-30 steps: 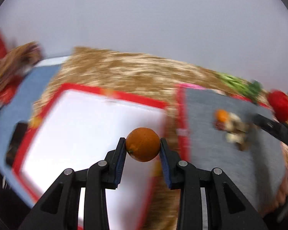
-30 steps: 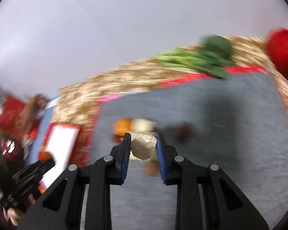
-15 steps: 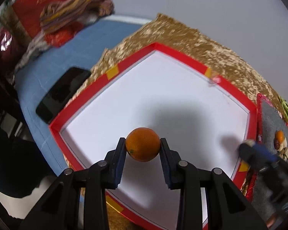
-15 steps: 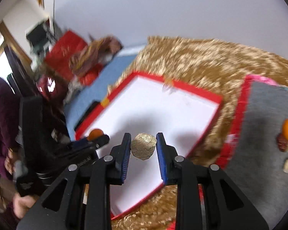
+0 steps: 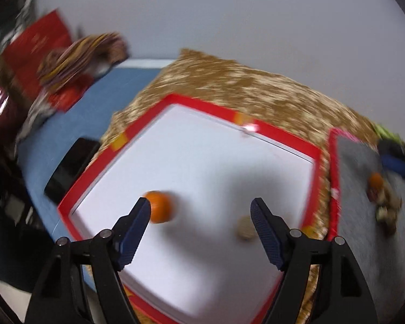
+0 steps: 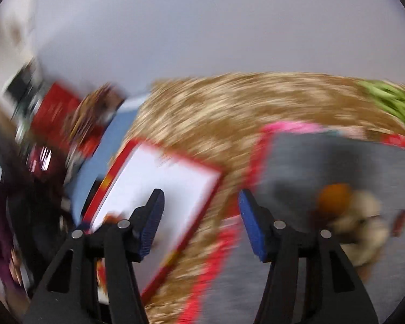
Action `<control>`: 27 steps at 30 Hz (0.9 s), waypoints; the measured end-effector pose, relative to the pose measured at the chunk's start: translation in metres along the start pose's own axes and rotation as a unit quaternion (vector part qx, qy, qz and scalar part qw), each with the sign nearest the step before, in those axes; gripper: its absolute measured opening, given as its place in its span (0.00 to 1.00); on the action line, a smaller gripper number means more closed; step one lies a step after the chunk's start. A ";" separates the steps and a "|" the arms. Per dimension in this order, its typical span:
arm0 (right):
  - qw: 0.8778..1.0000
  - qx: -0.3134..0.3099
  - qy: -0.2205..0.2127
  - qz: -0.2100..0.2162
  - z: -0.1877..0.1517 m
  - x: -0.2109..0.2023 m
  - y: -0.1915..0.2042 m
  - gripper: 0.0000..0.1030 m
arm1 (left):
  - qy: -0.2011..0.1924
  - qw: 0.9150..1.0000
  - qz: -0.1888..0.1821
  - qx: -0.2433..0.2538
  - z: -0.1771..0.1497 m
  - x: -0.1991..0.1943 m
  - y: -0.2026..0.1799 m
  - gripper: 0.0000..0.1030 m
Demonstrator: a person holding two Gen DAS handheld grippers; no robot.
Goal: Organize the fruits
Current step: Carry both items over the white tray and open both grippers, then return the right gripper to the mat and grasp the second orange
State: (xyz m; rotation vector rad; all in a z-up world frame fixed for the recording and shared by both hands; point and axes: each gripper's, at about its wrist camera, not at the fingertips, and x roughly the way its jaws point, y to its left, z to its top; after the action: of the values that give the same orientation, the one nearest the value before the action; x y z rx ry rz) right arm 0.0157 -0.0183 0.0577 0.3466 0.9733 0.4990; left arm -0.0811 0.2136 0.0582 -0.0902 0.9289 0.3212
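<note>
My left gripper (image 5: 201, 210) is open and empty above the white tray with a red rim (image 5: 283, 136). An orange (image 5: 159, 206) lies on the tray by my left finger. A beige walnut-like fruit (image 5: 244, 228) lies on the tray near my right finger. My right gripper (image 6: 201, 210) is open and empty, over the gold cloth between the white tray (image 6: 175, 178) and the grey mat (image 6: 324, 162). A pile of fruits with a small orange (image 6: 334, 197) sits on the grey mat, also in the left wrist view (image 5: 375, 181).
A gold cloth (image 5: 243, 91) covers the table. A blue mat (image 5: 75, 118) with a black phone (image 5: 70, 167) lies left of the tray. Green vegetables (image 6: 391, 100) lie at the far right. Red bags and colourful cloth (image 5: 75, 54) are at the far left. Both views are blurred.
My left gripper opened and let go of the orange onto the white tray. My right gripper opened, dropped the beige fruit on the tray and swung right toward the grey mat.
</note>
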 end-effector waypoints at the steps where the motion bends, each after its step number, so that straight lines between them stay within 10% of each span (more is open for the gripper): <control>1: 1.000 0.013 0.000 -0.010 0.006 -0.003 -0.017 0.57 | -0.001 1.000 -0.006 0.016 -0.001 -0.001 -0.009 0.74; 13: 0.994 0.033 0.079 -0.062 0.011 0.024 -0.070 0.56 | -0.041 0.987 -0.065 0.138 -0.015 -0.021 -0.087 0.74; 27: 0.983 -0.039 0.111 -0.141 0.001 0.043 -0.054 0.53 | -0.045 0.985 -0.073 0.150 -0.020 -0.024 -0.099 0.74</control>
State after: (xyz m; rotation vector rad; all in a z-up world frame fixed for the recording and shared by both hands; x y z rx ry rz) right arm 0.0501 -0.0399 0.0014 0.0796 1.1947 0.3184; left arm -0.0793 0.1094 0.0588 0.1318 0.8659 0.0475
